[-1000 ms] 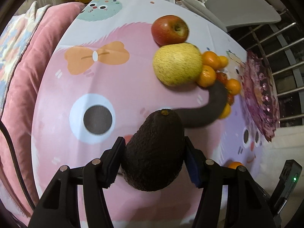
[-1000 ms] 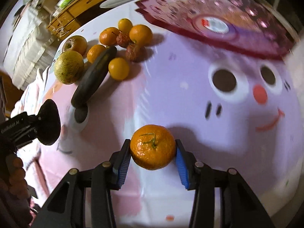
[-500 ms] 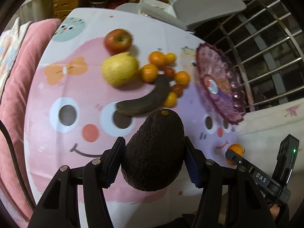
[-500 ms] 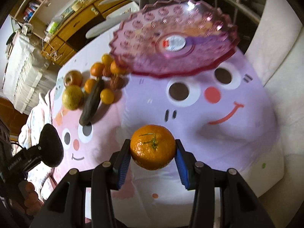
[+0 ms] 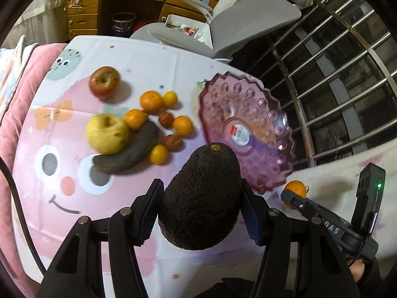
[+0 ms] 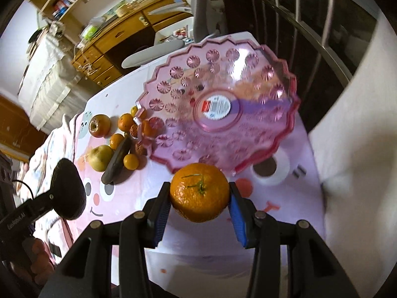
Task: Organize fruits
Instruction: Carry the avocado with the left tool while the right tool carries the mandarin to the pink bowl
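Observation:
My left gripper [image 5: 202, 207] is shut on a dark avocado [image 5: 202, 196], held well above the table. My right gripper [image 6: 198, 200] is shut on an orange mandarin [image 6: 199, 195], also held in the air. An empty pink glass dish [image 5: 258, 109] [image 6: 263, 84] sits on the cartoon tablecloth beyond both grippers. Left of the dish lies a cluster of fruit: a red apple [image 5: 104, 82], a yellow pear [image 5: 107, 134], a dark cucumber [image 5: 127, 155], several small oranges [image 5: 151, 101] and brown fruits. In the right wrist view the avocado [image 6: 68, 190] shows at the left.
A pink cushion [image 5: 17, 94] borders the table's left side. A metal railing [image 5: 342, 74] stands to the right of the dish. A grey chair [image 5: 248, 17] and wooden drawers [image 5: 82, 7] stand behind the table. White fabric [image 6: 357, 149] lies to the right.
Both grippers have risen and drawn back with their fruit, so the table looks smaller. The pink dish has come more fully into both views.

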The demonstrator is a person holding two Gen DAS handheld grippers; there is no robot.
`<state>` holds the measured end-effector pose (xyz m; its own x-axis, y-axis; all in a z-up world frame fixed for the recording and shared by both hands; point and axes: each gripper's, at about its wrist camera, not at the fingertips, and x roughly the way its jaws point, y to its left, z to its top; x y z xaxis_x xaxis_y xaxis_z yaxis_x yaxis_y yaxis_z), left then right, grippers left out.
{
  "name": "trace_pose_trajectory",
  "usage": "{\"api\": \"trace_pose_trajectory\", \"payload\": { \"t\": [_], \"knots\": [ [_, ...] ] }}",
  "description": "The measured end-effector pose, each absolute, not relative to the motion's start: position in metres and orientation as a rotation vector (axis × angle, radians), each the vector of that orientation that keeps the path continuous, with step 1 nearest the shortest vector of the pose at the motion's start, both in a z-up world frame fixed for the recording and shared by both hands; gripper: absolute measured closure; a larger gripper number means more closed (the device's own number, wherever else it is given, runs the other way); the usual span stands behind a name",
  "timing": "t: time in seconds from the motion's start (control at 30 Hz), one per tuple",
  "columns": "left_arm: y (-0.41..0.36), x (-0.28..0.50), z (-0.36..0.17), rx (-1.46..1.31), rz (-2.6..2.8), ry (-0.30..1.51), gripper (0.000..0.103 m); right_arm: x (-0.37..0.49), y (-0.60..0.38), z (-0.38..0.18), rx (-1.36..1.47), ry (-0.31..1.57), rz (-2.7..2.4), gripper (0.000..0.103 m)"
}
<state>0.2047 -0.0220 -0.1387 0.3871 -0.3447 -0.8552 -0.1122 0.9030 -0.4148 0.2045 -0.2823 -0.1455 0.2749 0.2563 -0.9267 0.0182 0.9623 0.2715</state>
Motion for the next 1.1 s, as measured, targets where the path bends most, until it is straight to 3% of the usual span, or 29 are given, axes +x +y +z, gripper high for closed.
{"api": "trace_pose_trajectory", "payload": {
  "t": [0.3, 0.57, 1.1],
  "knots": [
    [-0.082, 0.236, -0.143, -0.466, -0.113, 1.155, 0.044, 0.238, -0.316, -0.154, 0.111, 1.281, 0.240, 0.058],
    [-0.125, 0.274, -0.178, -0.486, -0.068, 1.175, 0.044, 0.257, -0.325, -0.170, -0.053, 1.230, 0.310, 0.058],
    [-0.141, 0.312, -0.223, -0.432, -0.056, 1.249, 0.046, 0.264, -0.314, -0.194, -0.146, 1.243, 0.388, 0.057]
  ]
}}
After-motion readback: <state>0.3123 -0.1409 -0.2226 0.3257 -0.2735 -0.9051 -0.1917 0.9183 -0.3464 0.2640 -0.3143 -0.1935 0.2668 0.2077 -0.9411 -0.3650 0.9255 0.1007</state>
